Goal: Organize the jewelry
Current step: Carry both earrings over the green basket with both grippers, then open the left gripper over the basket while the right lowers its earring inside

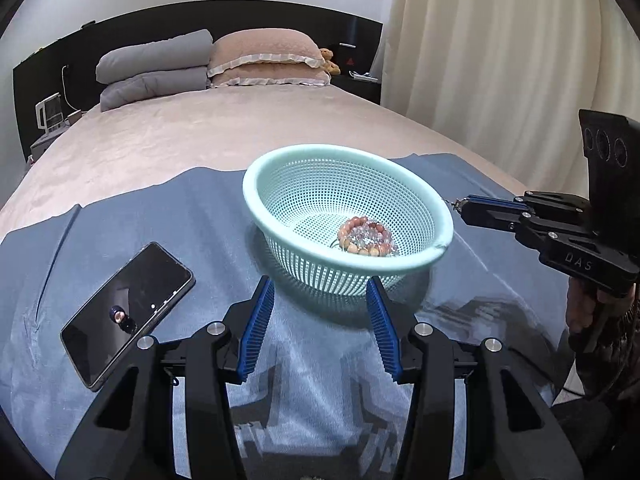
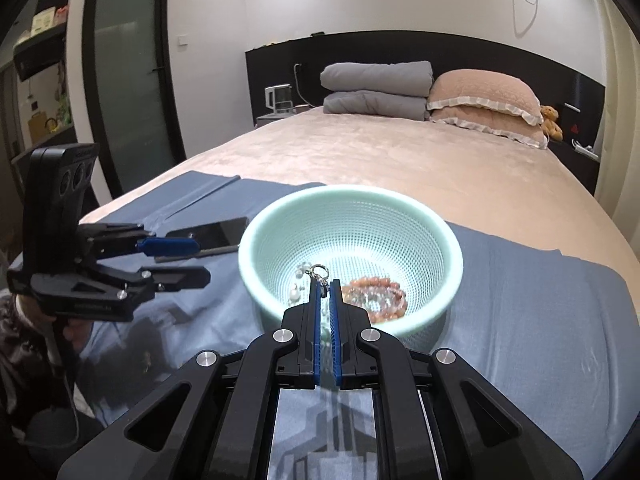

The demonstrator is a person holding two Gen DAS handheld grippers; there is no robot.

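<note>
Blue-padded right tongs [image 2: 325, 285] pinch a keyring [image 2: 318, 271].

Bed [image 1: 240, 136]: blue cloth [image 1: 168, 240], pillows [image 1: 268, 56], folded grey duvet, probably [image 1: 156, 68].

Soft, even indoor light; fisheye bends the edges (dark corner vignette), and blocky smearing muddies the foreground cloth [image 1: 120, 240].

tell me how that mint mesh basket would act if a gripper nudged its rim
The basket looks like thin perforated plastic, so probably light and likely to slide on the blue cloth. Its narrow base and flared rim suggest it could tip. The bead bracelets inside add little ballast.
</note>
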